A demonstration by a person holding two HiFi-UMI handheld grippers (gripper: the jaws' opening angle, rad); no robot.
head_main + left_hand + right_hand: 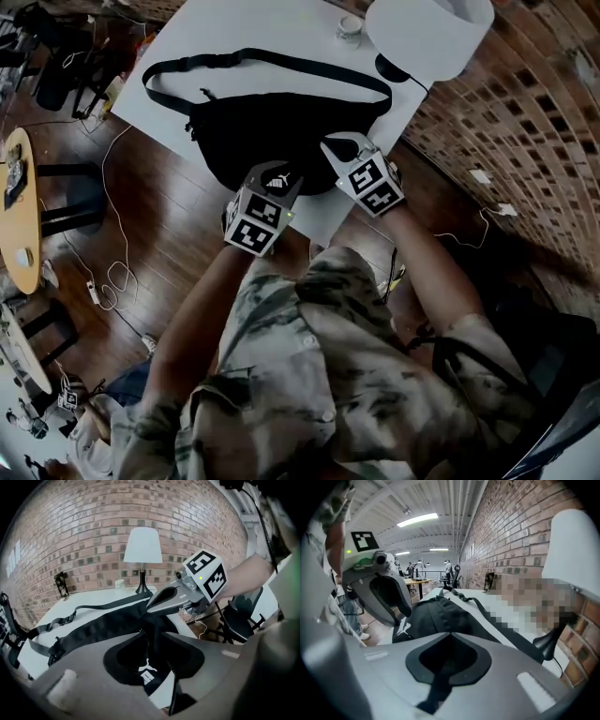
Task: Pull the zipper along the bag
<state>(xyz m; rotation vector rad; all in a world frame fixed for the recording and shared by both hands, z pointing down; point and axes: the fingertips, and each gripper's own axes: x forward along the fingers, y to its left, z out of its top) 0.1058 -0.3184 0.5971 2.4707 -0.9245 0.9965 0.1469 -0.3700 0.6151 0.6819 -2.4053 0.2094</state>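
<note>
The black bag (272,131) lies on the white surface (234,28) at mid-frame in the head view. The left tool (153,632) is nipped on a fold of its near edge, likely to anchor it. The right tool (451,632), tips pressed together at the bag's right end, probably grips the zipper pull, which is too small to see.
</note>
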